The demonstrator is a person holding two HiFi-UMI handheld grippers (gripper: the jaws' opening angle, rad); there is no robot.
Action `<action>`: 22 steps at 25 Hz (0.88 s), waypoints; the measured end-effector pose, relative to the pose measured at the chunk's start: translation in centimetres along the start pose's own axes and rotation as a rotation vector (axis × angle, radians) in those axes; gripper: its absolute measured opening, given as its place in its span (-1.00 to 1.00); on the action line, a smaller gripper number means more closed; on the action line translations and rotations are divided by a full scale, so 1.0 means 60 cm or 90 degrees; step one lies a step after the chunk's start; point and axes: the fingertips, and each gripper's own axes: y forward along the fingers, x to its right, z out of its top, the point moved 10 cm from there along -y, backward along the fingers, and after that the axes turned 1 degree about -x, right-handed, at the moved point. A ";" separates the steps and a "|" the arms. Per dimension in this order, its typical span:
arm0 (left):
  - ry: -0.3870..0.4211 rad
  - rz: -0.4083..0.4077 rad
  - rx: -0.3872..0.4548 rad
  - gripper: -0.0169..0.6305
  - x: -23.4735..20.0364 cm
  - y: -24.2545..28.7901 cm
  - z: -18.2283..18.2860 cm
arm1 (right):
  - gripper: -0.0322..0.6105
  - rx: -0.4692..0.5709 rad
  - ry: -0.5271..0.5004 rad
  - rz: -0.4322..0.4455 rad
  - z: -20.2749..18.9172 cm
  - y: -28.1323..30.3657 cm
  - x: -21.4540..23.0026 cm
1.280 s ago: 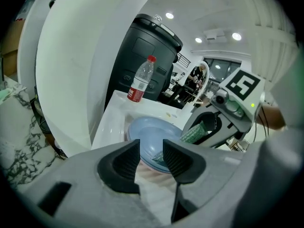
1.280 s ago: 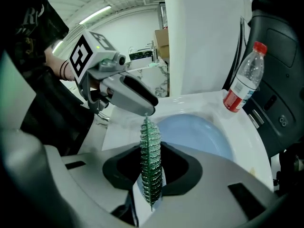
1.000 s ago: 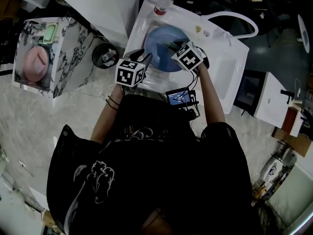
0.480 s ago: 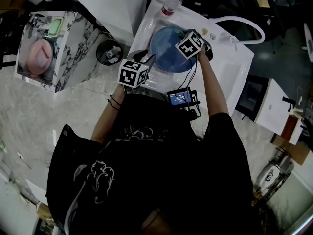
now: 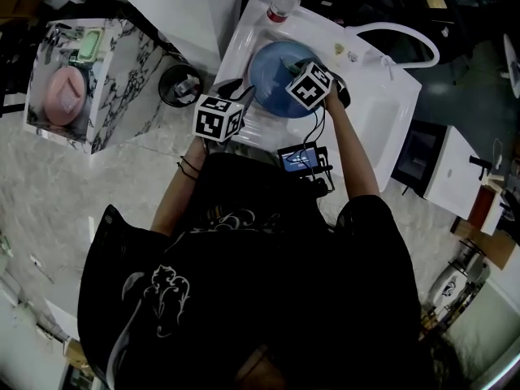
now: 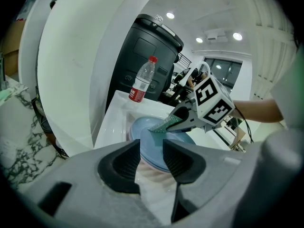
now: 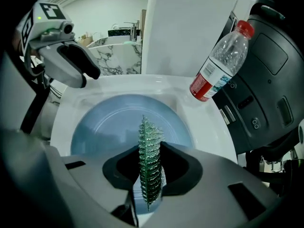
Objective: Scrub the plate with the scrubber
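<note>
Right gripper (image 7: 151, 170): jaws clamped on the scrubber (image 7: 149, 137), a green glittery pad held edge-on and sticking out past the jaws. In the left gripper view its far tip meets the face of the plate (image 7: 107, 122). Plate: round, light blue, lying flat in the white sink (image 7: 209, 132). Left gripper (image 6: 152, 158): jaws a narrow gap apart, nothing between them, sitting at the plate's near-left rim; can't tell if it touches. Clear bottle (image 7: 219, 65) with a red cap stands on the sink's far rim.
</note>
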 end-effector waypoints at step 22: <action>0.024 -0.035 -0.012 -0.48 0.010 0.024 0.014 | -0.62 0.043 -0.002 0.188 -0.013 -0.087 -0.153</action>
